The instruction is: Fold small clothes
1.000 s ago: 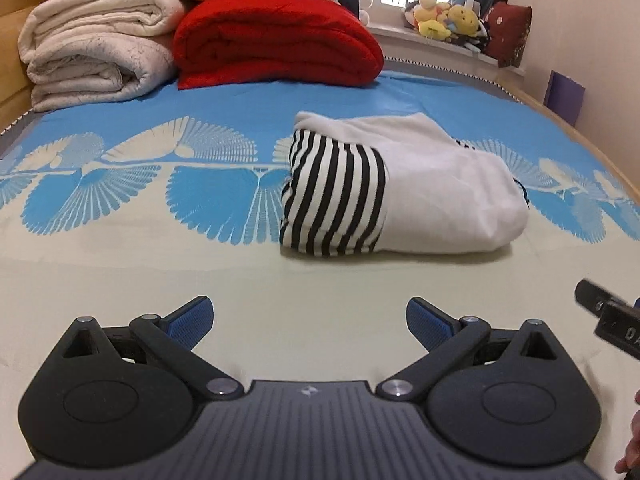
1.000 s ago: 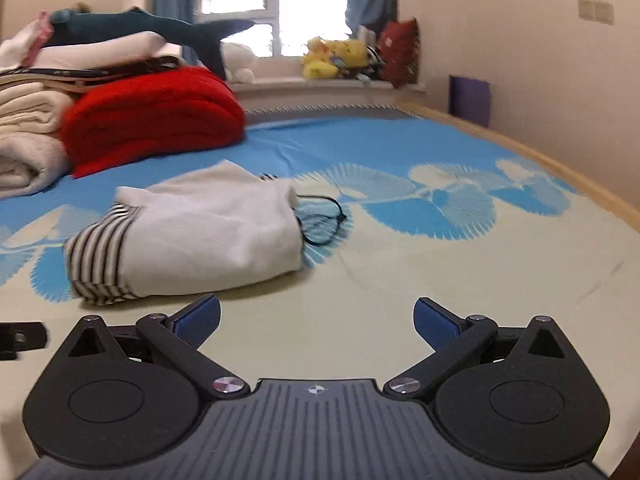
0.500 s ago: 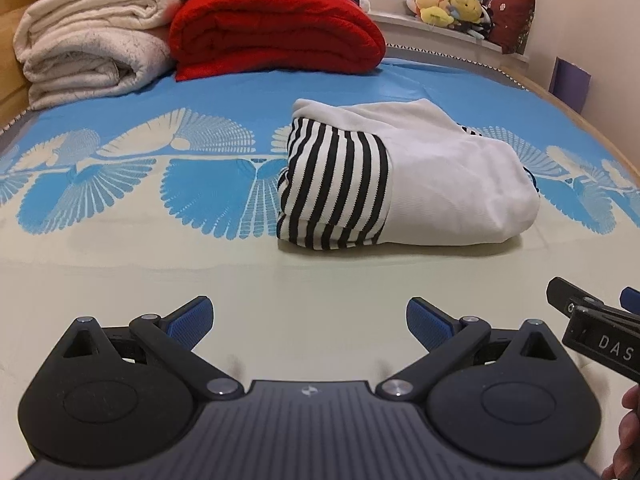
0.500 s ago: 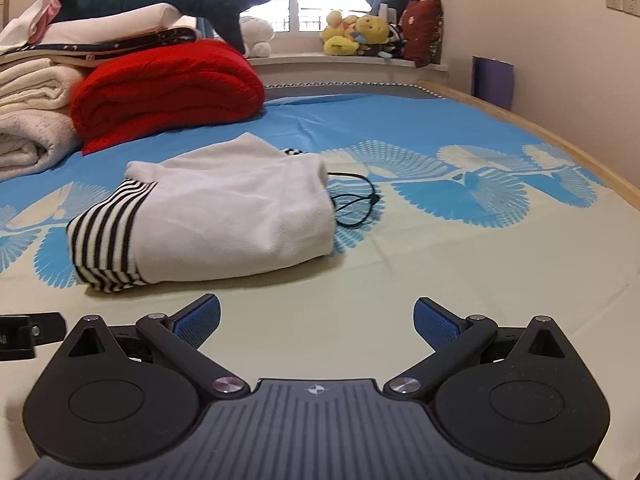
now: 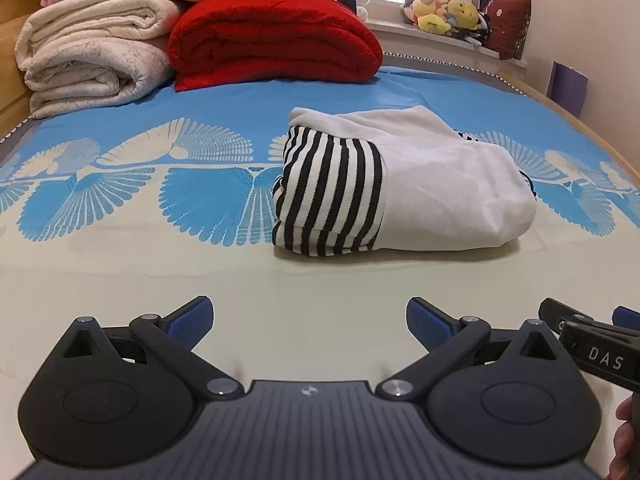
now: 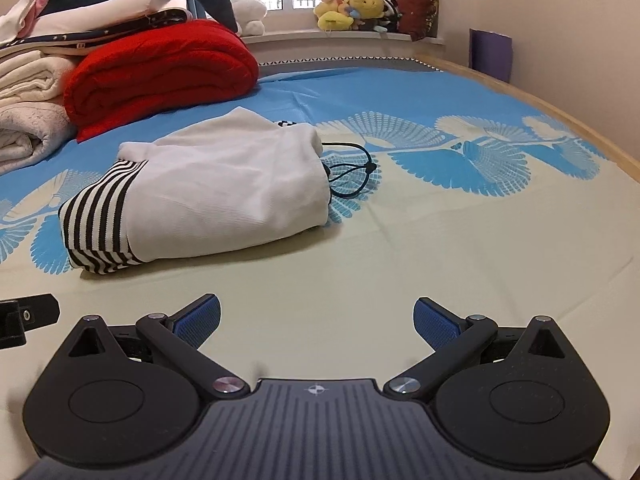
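Observation:
A small white garment with black-and-white striped trim lies folded into a compact bundle on the bed, just ahead of both grippers; the right wrist view has the same garment to the left of centre. A black drawstring trails from its right end. My left gripper is open, low over the pale sheet and short of the bundle, holding nothing. My right gripper is open too and empty, off to the bundle's right. The right gripper's body shows at the left wrist view's right edge.
A red folded blanket and a stack of cream blankets lie at the far side of the bed. Soft toys line the windowsill. A wooden bed edge runs along the right, by the wall.
Both cameras have moved closer to the folded garment, which now looks larger. The bundle itself has not shifted, and both grippers have stayed open.

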